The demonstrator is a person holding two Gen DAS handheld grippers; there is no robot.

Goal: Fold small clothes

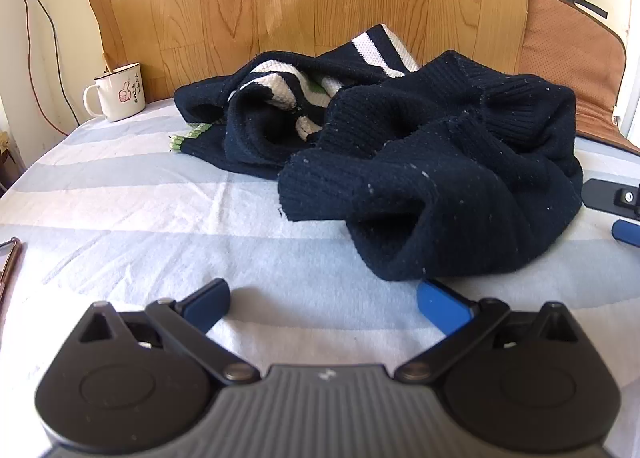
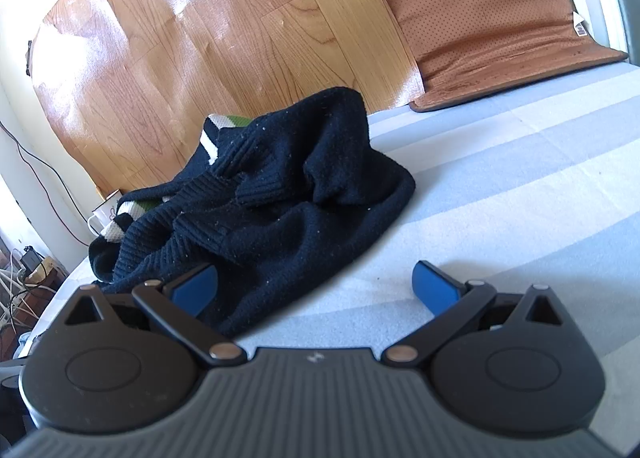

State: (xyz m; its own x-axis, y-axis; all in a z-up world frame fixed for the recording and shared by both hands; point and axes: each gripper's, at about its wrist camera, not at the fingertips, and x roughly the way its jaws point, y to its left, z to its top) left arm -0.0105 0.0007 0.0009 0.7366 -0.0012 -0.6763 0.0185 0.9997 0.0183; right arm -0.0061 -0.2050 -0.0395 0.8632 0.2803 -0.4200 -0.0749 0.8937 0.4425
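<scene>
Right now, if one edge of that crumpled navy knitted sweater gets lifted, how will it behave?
The crumpled navy knitted sweater will likely droop limply, since it already lies in soft folds. Its thick ribbed knit suggests some weight, so the rest may drag along the striped sheet. It probably won't slip; the knit looks grippy.

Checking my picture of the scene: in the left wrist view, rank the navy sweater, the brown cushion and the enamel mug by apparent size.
1. navy sweater, largest by far
2. brown cushion, partly cut off at the frame edge
3. enamel mug, smallest

The sweater lies nearest the camera, which exaggerates its lead.
</scene>
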